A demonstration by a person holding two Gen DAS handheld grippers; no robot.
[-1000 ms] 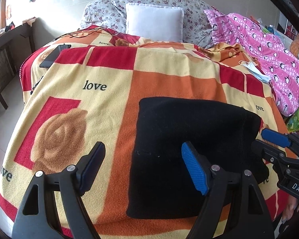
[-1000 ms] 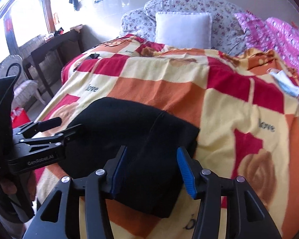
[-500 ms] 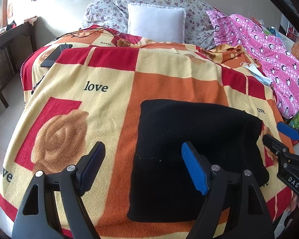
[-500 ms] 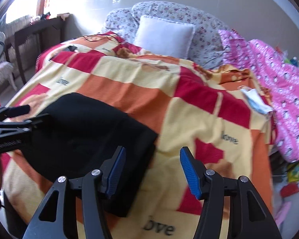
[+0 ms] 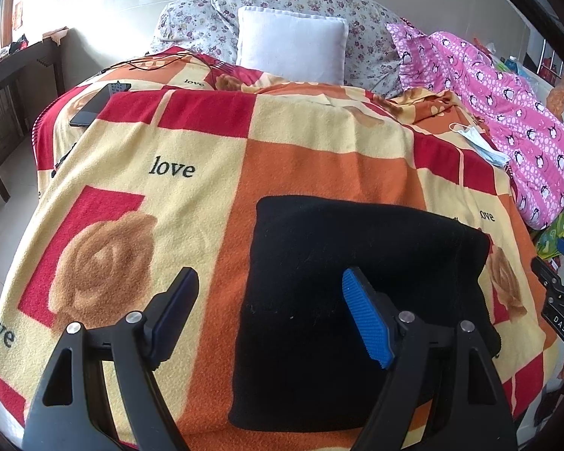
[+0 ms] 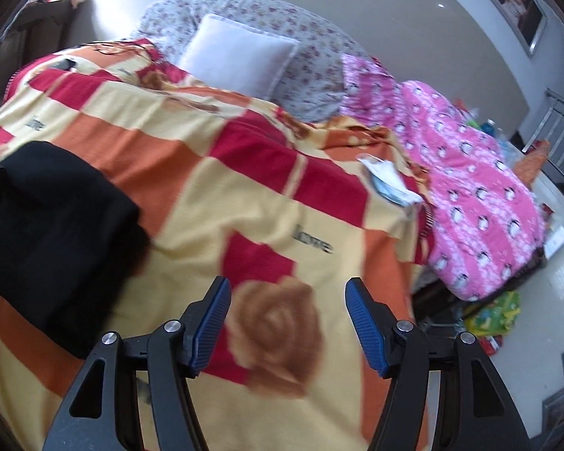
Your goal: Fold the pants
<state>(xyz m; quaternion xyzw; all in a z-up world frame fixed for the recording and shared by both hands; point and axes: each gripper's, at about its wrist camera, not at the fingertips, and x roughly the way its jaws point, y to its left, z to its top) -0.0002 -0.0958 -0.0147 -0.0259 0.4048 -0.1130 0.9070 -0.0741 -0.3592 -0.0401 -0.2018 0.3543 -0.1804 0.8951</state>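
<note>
The black pants lie folded into a flat rectangle on the checked blanket, near the bed's front edge. They also show at the left of the right wrist view. My left gripper is open and empty, hovering above the pants' left edge. My right gripper is open and empty over the blanket, to the right of the pants and apart from them. It shows at the far right edge of the left wrist view.
A white pillow and floral pillows lie at the bed's head. A pink penguin quilt lies along the right side, a face mask beside it. A phone lies at the far left. A dark table stands left of the bed.
My right gripper has swung right, away from the pants, and now points at the bed's right side. My left gripper has barely moved. The pants lie still.
</note>
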